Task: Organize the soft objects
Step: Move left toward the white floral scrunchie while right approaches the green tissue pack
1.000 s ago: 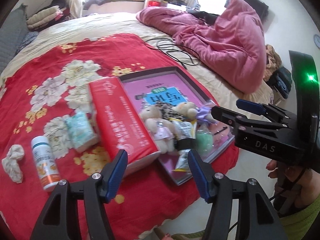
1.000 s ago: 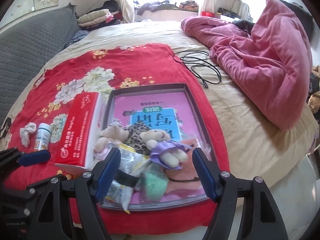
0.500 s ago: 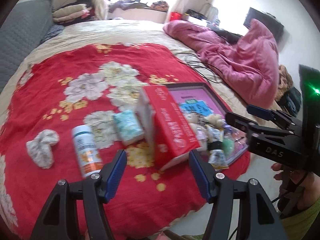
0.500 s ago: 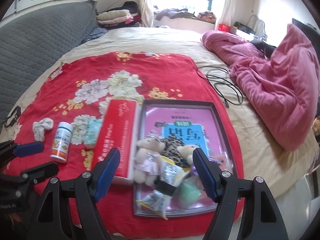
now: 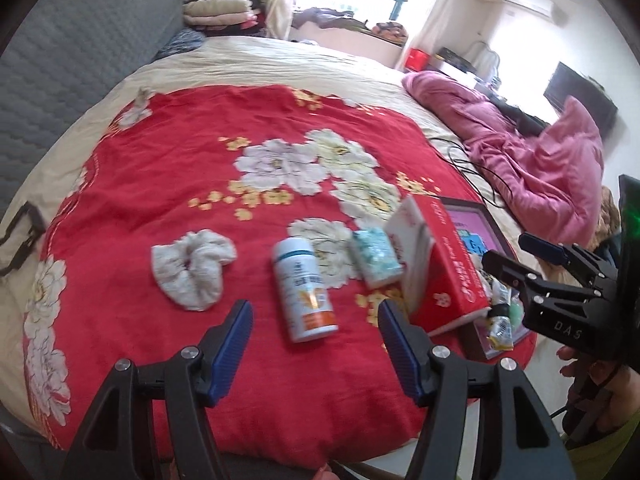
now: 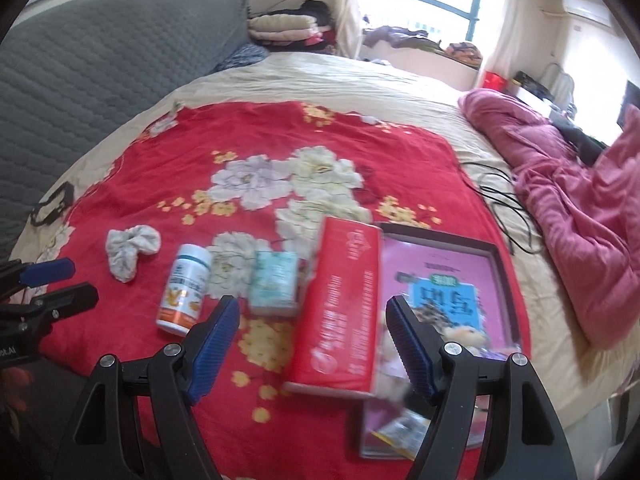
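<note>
On the red floral blanket (image 5: pixel 168 184) lie a white scrunchie (image 5: pixel 191 269) (image 6: pixel 130 251), a white pill bottle (image 5: pixel 303 289) (image 6: pixel 184 294), a small teal tissue pack (image 5: pixel 375 257) (image 6: pixel 276 287) and a red tissue box (image 5: pixel 444 268) (image 6: pixel 340 308). A dark tray (image 6: pixel 496 280) with a pink lining holds plush bears (image 6: pixel 464 334) and packets (image 5: pixel 500 326). My left gripper (image 5: pixel 316 340) is open and empty, just in front of the bottle. My right gripper (image 6: pixel 314 340) is open and empty, over the red box's near end.
A pink quilt (image 6: pixel 580 216) is heaped on the right of the bed. A black cable (image 6: pixel 508 204) lies beside the tray. A grey padded headboard (image 6: pixel 100 72) stands at left. The bed's near edge runs just under both grippers.
Both grippers have swung left, away from the tray. The scrunchie, bottle and tissue pack have come toward the middle of both views. Both stay open and empty.
</note>
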Demonstrator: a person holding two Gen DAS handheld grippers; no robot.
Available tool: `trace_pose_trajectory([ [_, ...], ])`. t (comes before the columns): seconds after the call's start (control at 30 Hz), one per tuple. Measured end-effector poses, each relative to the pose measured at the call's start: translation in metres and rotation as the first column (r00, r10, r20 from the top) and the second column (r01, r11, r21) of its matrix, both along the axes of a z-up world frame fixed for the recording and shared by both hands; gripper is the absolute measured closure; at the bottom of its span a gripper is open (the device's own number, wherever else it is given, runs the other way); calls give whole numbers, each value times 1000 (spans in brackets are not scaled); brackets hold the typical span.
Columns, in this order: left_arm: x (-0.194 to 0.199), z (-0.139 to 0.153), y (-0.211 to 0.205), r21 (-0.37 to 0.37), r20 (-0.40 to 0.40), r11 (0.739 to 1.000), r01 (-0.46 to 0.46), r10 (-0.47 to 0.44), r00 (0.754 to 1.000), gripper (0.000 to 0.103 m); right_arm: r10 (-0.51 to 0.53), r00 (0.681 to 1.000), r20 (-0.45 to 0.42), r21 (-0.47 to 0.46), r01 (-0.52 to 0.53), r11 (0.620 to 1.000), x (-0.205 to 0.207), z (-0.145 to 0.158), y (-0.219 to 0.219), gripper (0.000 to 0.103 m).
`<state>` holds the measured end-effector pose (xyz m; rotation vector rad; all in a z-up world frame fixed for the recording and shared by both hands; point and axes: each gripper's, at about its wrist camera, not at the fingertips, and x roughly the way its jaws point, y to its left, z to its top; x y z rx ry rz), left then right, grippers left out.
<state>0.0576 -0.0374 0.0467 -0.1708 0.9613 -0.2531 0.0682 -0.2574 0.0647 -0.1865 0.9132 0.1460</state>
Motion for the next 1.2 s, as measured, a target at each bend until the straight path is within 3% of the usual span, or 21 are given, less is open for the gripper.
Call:
trace_pose_trajectory([
  [0.33,14,-19,44,-19,-37,997,-71,71,997,39,57,996,-62,-36,-59,998,32,-33,55,26],
  [0.7,43,-51,66,-19,-89,995,-97,95,992,39,24,985,-170,-63,-35,997,76,-81,75,26],
  [1.03,69,-76,84,-42,-131,992,-119,113,985,39,-36,972,-232,-225,-17,974,110,-118,88,26],
  [1.2,77,-88,84,-49,-146,993,-109,101,984,39,-75,967,-243,-338,-12,941,122,-136,91,26],
])
